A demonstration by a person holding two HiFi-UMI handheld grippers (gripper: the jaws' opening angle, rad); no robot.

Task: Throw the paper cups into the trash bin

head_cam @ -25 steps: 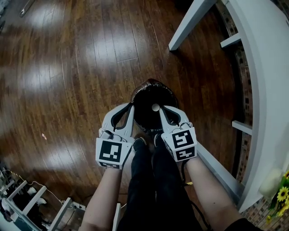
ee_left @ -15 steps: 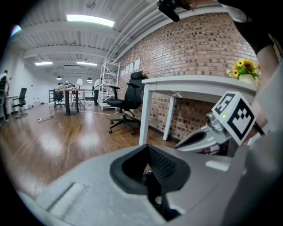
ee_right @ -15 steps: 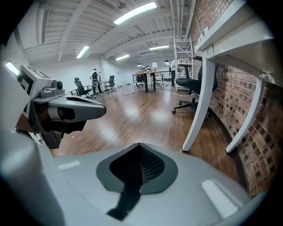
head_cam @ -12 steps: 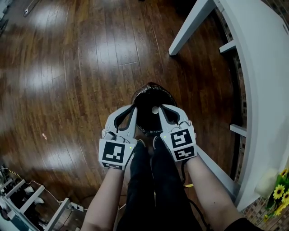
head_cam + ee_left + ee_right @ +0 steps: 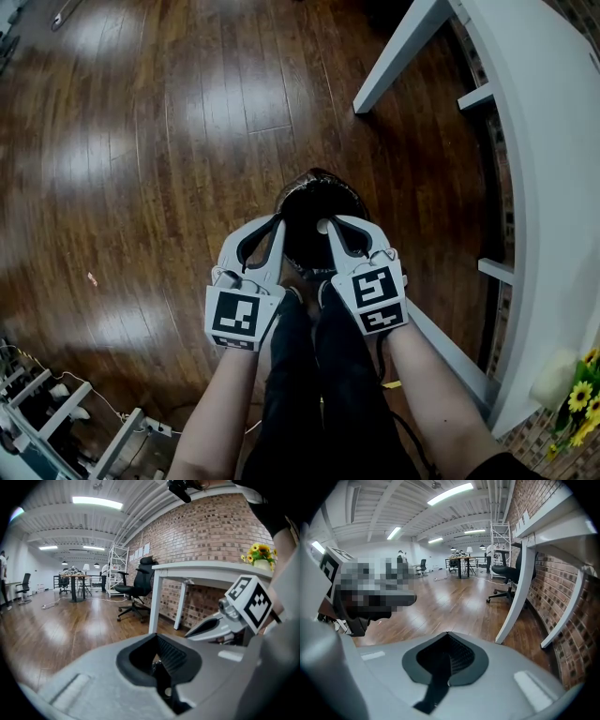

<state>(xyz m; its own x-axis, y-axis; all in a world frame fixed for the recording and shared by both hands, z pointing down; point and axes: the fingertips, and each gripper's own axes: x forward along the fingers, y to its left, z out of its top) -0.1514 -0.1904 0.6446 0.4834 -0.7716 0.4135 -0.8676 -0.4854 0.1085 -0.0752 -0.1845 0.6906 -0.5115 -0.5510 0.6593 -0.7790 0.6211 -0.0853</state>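
A black-lined trash bin (image 5: pixel 298 192) stands on the wooden floor right in front of the person's feet. Inside it shows a small pale round thing (image 5: pixel 322 225), probably a paper cup. My left gripper (image 5: pixel 277 223) hovers over the bin's left rim and my right gripper (image 5: pixel 331 226) over its right part, side by side. In the left gripper view the jaws (image 5: pixel 157 635) are shut with nothing between them. The right gripper view shows the same for the right gripper (image 5: pixel 447 633): shut and empty. No cup is held in any view.
A white table (image 5: pixel 539 141) with slanted legs (image 5: pixel 398 52) runs along the right, against a brick wall. Yellow flowers (image 5: pixel 586 408) stand at its near end. A rack with cables (image 5: pixel 56 412) sits at lower left. A black office chair (image 5: pixel 136 585) stands farther off.
Both grippers stay over the bin, shut. Only a slight shift of the view and hands shows.
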